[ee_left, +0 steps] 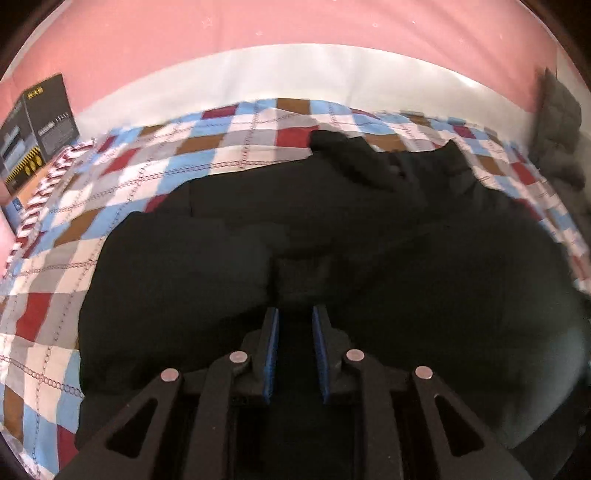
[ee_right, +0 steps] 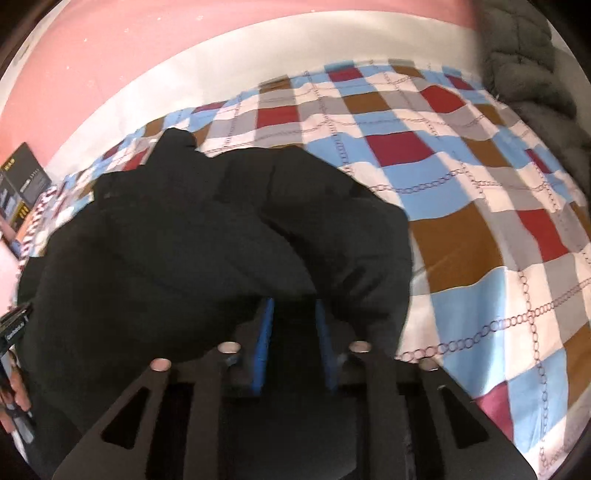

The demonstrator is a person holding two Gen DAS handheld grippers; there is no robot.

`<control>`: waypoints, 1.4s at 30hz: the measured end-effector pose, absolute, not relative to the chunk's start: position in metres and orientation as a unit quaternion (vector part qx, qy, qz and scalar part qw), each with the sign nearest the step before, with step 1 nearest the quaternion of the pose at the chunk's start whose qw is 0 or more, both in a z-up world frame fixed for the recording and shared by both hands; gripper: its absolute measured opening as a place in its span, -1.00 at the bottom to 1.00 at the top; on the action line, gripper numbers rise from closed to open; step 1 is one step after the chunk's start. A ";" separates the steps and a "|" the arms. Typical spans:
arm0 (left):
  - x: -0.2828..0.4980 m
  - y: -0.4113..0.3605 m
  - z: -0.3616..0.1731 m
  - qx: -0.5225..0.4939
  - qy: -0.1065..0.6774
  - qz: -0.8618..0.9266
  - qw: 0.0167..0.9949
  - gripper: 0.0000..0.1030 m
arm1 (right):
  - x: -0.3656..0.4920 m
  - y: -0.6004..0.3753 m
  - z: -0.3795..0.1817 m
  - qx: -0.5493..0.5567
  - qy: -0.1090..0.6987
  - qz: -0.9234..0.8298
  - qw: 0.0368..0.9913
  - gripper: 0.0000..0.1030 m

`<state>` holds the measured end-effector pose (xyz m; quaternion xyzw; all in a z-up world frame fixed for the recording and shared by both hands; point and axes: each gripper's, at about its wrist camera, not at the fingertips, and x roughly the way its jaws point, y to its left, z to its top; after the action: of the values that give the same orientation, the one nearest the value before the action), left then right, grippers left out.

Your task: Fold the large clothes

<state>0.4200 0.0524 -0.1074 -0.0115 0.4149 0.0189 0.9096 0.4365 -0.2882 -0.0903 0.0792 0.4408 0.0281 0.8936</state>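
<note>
A large black garment (ee_left: pixel 229 266) lies spread over a checked bedspread (ee_left: pixel 122 177). My left gripper (ee_left: pixel 295 314) hangs low over the garment's middle. Its blue pads (ee_left: pixel 271 332) stand a narrow gap apart, and a raised fold of the black cloth runs in between them. In the right wrist view the same garment (ee_right: pixel 166 236) is bunched into thick folds. My right gripper (ee_right: pixel 294 304) is at its right edge. Cloth bulges over both fingertips and fills the gap between the blue pads (ee_right: pixel 264 332).
A white strip and a pink wall (ee_left: pixel 258 22) lie beyond the bedspread (ee_right: pixel 480 206). A dark printed box (ee_left: pixel 37 122) stands at the far left. A grey quilted item (ee_right: pixel 532 62) sits at the far right. A hand (ee_right: pixel 14 391) shows at the left edge.
</note>
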 end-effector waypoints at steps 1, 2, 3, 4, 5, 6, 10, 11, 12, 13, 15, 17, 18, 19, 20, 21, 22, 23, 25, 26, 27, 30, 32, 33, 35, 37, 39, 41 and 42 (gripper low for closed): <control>0.420 0.057 -0.110 -0.024 0.415 0.014 0.909 -0.58 | 0.435 -0.290 -0.090 0.085 0.439 0.029 0.894 -0.64; 0.421 0.060 -0.110 -0.033 0.417 0.011 0.908 -0.58 | 0.435 -0.292 -0.088 0.087 0.437 0.031 0.894 -0.65; 0.422 0.062 -0.110 -0.039 0.420 0.009 0.907 -0.58 | 0.434 -0.295 -0.086 0.094 0.436 0.033 0.894 -0.66; 0.421 0.061 -0.108 -0.038 0.423 0.008 0.905 -0.58 | 0.434 -0.299 -0.083 0.103 0.435 0.031 0.894 -0.66; 0.422 0.059 -0.106 -0.030 0.425 0.007 0.905 -0.58 | 0.433 -0.305 -0.079 0.113 0.430 0.025 0.896 -0.66; 0.422 0.058 -0.104 -0.022 0.426 0.007 0.904 -0.58 | 0.432 -0.309 -0.076 0.118 0.426 0.020 0.897 -0.66; 0.417 0.061 -0.086 -0.028 0.431 0.013 0.902 -0.60 | 0.445 -0.324 -0.067 0.119 0.427 -0.002 0.896 -0.66; 0.415 0.062 -0.079 -0.036 0.423 0.013 0.905 -0.60 | 0.448 -0.323 -0.063 0.112 0.424 -0.003 0.899 -0.66; 0.414 0.062 -0.071 -0.044 0.412 0.009 0.910 -0.60 | 0.450 -0.322 -0.060 0.108 0.418 0.000 0.902 -0.66; 0.413 0.060 -0.063 -0.046 0.401 0.006 0.915 -0.60 | 0.452 -0.321 -0.059 0.107 0.415 0.003 0.904 -0.66; 0.415 0.053 -0.053 -0.039 0.384 -0.003 0.922 -0.60 | 0.458 -0.318 -0.062 0.107 0.416 0.009 0.903 -0.64; 0.422 0.043 -0.059 -0.013 0.390 -0.006 0.921 -0.59 | 0.466 -0.317 -0.076 0.095 0.442 0.002 0.892 -0.64; 0.427 0.040 -0.068 -0.003 0.407 -0.006 0.914 -0.59 | 0.469 -0.317 -0.082 0.091 0.454 -0.005 0.886 -0.64; 0.431 0.040 -0.078 -0.003 0.425 -0.005 0.905 -0.59 | 0.467 -0.319 -0.081 0.093 0.453 -0.012 0.886 -0.64; 0.430 0.043 -0.082 -0.009 0.433 0.000 0.901 -0.59 | 0.462 -0.319 -0.075 0.097 0.445 -0.017 0.890 -0.64; 0.425 0.046 -0.080 -0.019 0.427 0.001 0.904 -0.59 | 0.454 -0.317 -0.066 0.103 0.435 -0.014 0.895 -0.63; 0.418 0.049 -0.076 -0.029 0.419 0.000 0.908 -0.60 | 0.445 -0.315 -0.059 0.111 0.425 0.000 0.899 -0.63; 0.409 0.051 -0.070 -0.042 0.412 -0.005 0.910 -0.60 | 0.436 -0.309 -0.051 0.113 0.414 0.015 0.903 -0.62; 0.392 0.049 -0.060 -0.064 0.395 -0.021 0.916 -0.60 | 0.416 -0.287 -0.038 0.094 0.394 0.049 0.913 -0.61; 0.383 0.046 -0.056 -0.066 0.388 -0.030 0.919 -0.60 | 0.410 -0.277 -0.036 0.087 0.392 0.065 0.914 -0.61; 0.377 0.041 -0.054 -0.063 0.382 -0.038 0.921 -0.60 | 0.406 -0.266 -0.037 0.080 0.393 0.081 0.912 -0.61; 0.377 0.027 -0.068 -0.012 0.392 -0.038 0.919 -0.58 | 0.408 -0.238 -0.062 0.037 0.427 0.088 0.899 -0.61; 0.387 0.033 -0.085 -0.018 0.417 -0.039 0.908 -0.56 | 0.414 -0.239 -0.075 0.046 0.448 0.090 0.888 -0.61; 0.389 0.036 -0.085 -0.020 0.423 -0.034 0.905 -0.56 | 0.413 -0.242 -0.074 0.057 0.449 0.091 0.887 -0.61; 0.384 0.038 -0.073 -0.011 0.424 -0.021 0.906 -0.57 | 0.406 -0.247 -0.061 0.064 0.445 0.085 0.889 -0.61; 0.371 0.042 -0.060 -0.009 0.405 -0.024 0.914 -0.57 | 0.389 -0.253 -0.045 0.061 0.419 0.087 0.902 -0.61; 0.355 0.051 -0.057 -0.006 0.394 -0.017 0.919 -0.57 | 0.374 -0.266 -0.041 0.057 0.410 0.067 0.908 -0.61; 0.346 0.065 -0.068 -0.002 0.404 0.008 0.915 -0.57 | 0.369 -0.283 -0.051 0.060 0.421 0.040 0.904 -0.61; 0.345 0.073 -0.076 -0.005 0.417 0.018 0.909 -0.57 | 0.369 -0.291 -0.059 0.064 0.431 0.027 0.900 -0.61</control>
<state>0.3446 0.0727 -0.0764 -0.0054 0.4173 0.0184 0.9086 0.3688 -0.2906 -0.0591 0.0644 0.4312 0.0273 0.8996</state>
